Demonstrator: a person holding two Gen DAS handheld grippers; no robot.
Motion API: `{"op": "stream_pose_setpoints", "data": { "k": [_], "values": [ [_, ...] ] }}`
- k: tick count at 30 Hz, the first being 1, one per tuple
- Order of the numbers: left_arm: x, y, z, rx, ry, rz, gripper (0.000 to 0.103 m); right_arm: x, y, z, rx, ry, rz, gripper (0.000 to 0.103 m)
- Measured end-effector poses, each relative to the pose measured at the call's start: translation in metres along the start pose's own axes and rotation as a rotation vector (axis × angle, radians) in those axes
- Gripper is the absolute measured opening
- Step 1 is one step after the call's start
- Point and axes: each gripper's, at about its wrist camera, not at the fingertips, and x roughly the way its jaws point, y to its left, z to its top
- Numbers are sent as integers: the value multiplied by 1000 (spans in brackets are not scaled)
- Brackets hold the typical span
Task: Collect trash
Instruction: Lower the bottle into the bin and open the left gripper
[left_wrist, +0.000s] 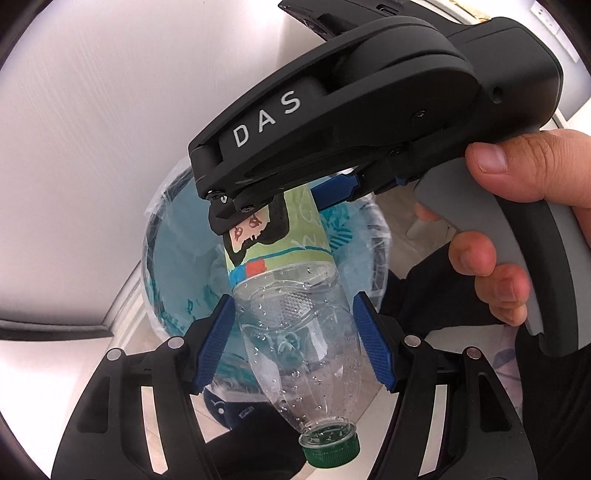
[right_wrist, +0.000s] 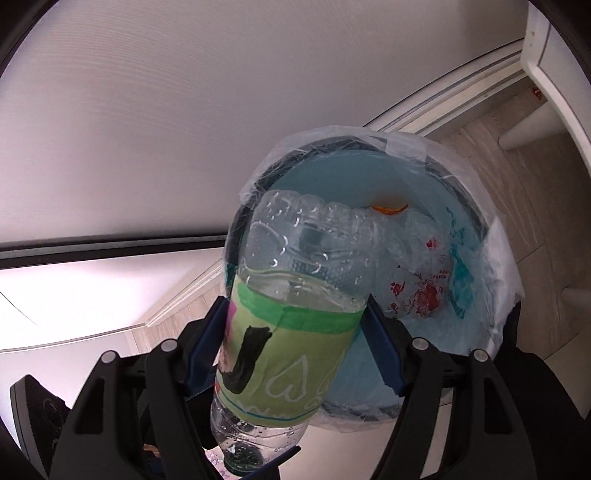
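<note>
Green-capped and nearest the left wrist lens, a clear plastic bottle (left_wrist: 291, 332) hangs over a lined trash bin (left_wrist: 162, 258), its long axis slanting from the green cap (left_wrist: 330, 443) at lower right up toward its base, which points away toward the bin's mouth. In this view the left gripper (left_wrist: 293, 343) brackets the bottle's clear shoulder with its blue pads (left_wrist: 216, 343) set moderately apart; the left pad sits at the bottle wall, while whether the right pad touches cannot be told. Beyond it, the right gripper (left_wrist: 280, 195) comes in from the upper right, its black body marked "DAS", jaws closed on the bottle's green labelled middle, with the person's right hand (left_wrist: 509, 229) wrapped around the grey handle.

From the right wrist view, the same bottle (right_wrist: 295, 314) fills the foreground between the right gripper's (right_wrist: 291, 350) blue pads (right_wrist: 384, 354), clamped across the green label (right_wrist: 291, 365) with its black drawn mark. Cap end points down toward the camera; the ribbed clear base tilts up and away over the bin's rim. Behind the bottle, the trash bin (right_wrist: 495, 266) carries a translucent liner folded over its edge, with crumpled printed plastic wrappers (right_wrist: 421, 291) and an orange scrap (right_wrist: 388, 209) lying inside on blue. A white wall and pale wood-look floor (right_wrist: 517, 166) lie farthest back.
</note>
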Motion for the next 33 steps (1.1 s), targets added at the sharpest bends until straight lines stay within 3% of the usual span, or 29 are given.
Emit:
{"op": "stream_pose_setpoints", "data": {
  "k": [12,33],
  "values": [
    [27,12,5,-14,28,-19,61,15,-10,9,-4,43,-14,68],
    [48,17,-1,-60,29,-12,60,-3,-6,14,1,16,-10,68]
  ]
}}
